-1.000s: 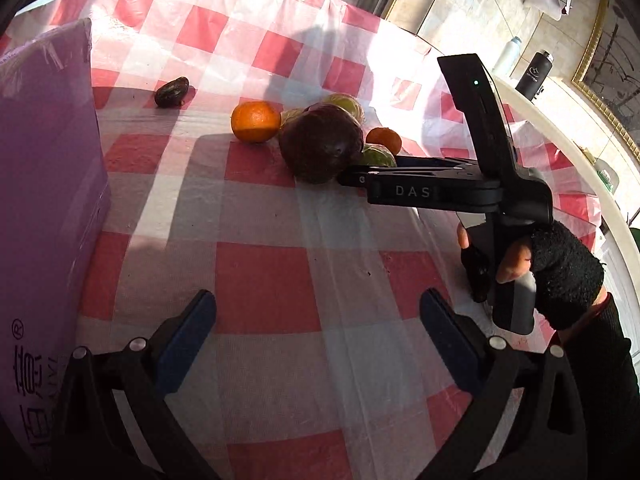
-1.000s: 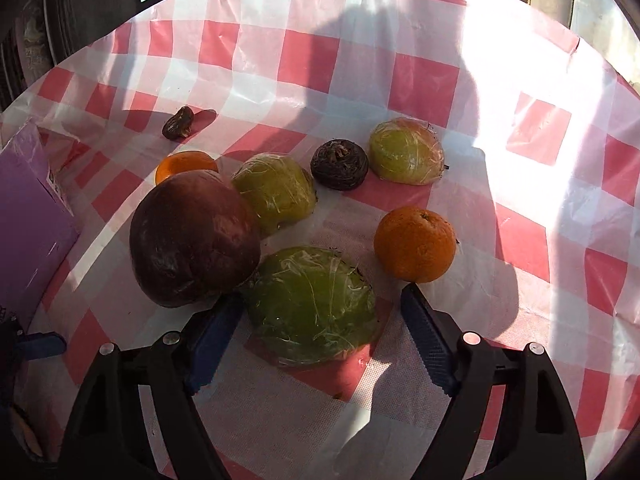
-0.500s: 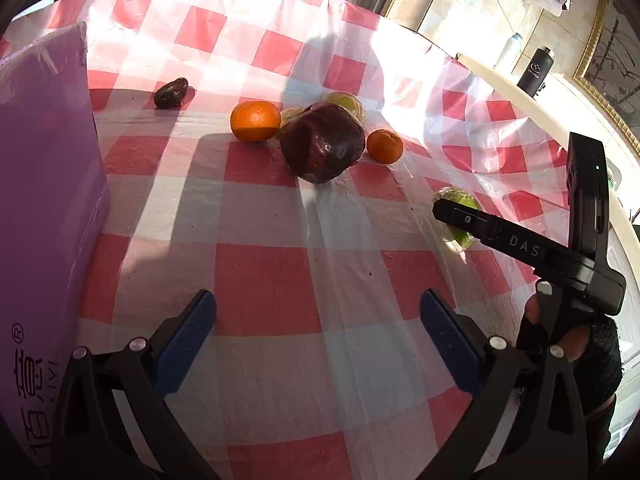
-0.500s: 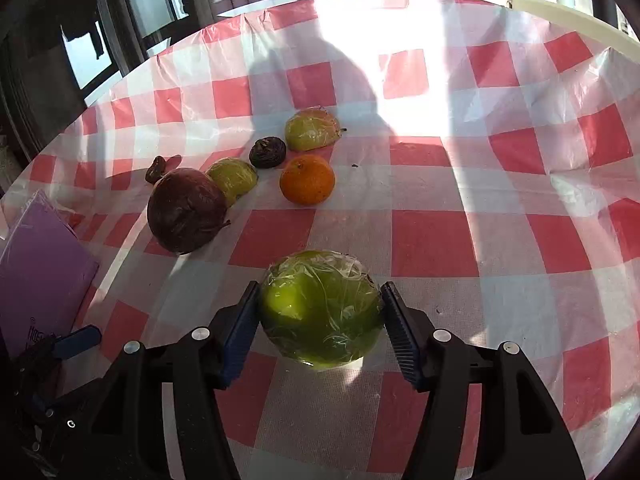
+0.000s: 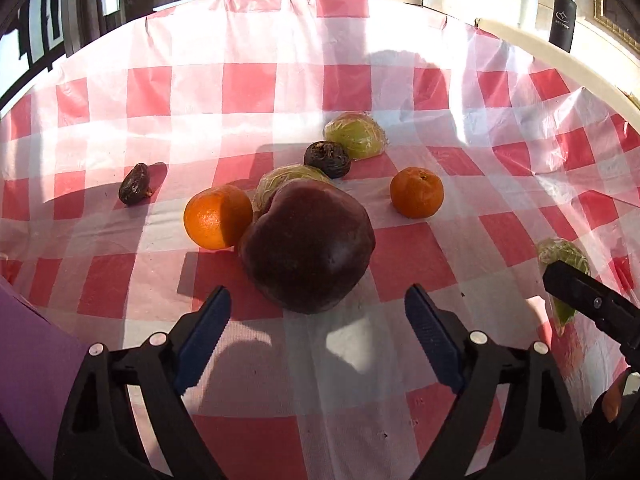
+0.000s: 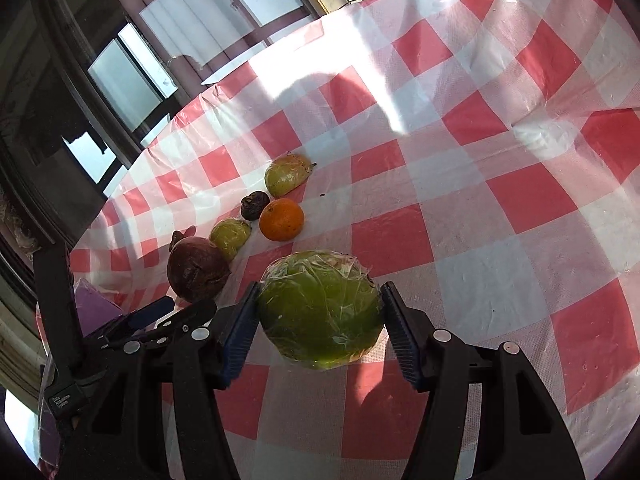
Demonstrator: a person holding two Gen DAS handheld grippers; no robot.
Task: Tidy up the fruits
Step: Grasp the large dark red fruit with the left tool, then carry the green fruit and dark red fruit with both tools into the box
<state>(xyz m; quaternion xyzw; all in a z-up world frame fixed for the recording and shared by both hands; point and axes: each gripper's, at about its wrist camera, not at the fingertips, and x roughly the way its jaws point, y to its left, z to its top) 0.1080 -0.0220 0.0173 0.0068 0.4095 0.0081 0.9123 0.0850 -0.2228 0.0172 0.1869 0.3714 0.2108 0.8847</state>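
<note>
My right gripper (image 6: 320, 328) is shut on a green fruit wrapped in plastic film (image 6: 322, 308), both blue pads pressing its sides above the checked tablecloth (image 6: 500, 200). That same fruit (image 5: 562, 256) shows at the right edge of the left wrist view, behind the right gripper's body. My left gripper (image 5: 316, 328) is just short of a big dark red fruit (image 5: 308, 246); its jaws are closing, with nothing between them. Around it lie two oranges (image 5: 218, 216) (image 5: 417, 197), two wrapped green fruits (image 5: 355, 136) (image 5: 280, 182) and two small dark shrivelled fruits (image 5: 327, 159) (image 5: 135, 189).
A purple box (image 5: 32, 364) stands at the near left of the table. Two bottles (image 5: 562, 20) stand on the floor beyond the table's far right rim. Windows and curtains (image 6: 132, 80) lie behind the table. A gloved hand (image 5: 612, 404) holds the right gripper.
My right gripper closed on the wrapped green fruit, drew it away from the pile to the right and rolled. My left gripper moved up to the dark red fruit and its jaws narrowed.
</note>
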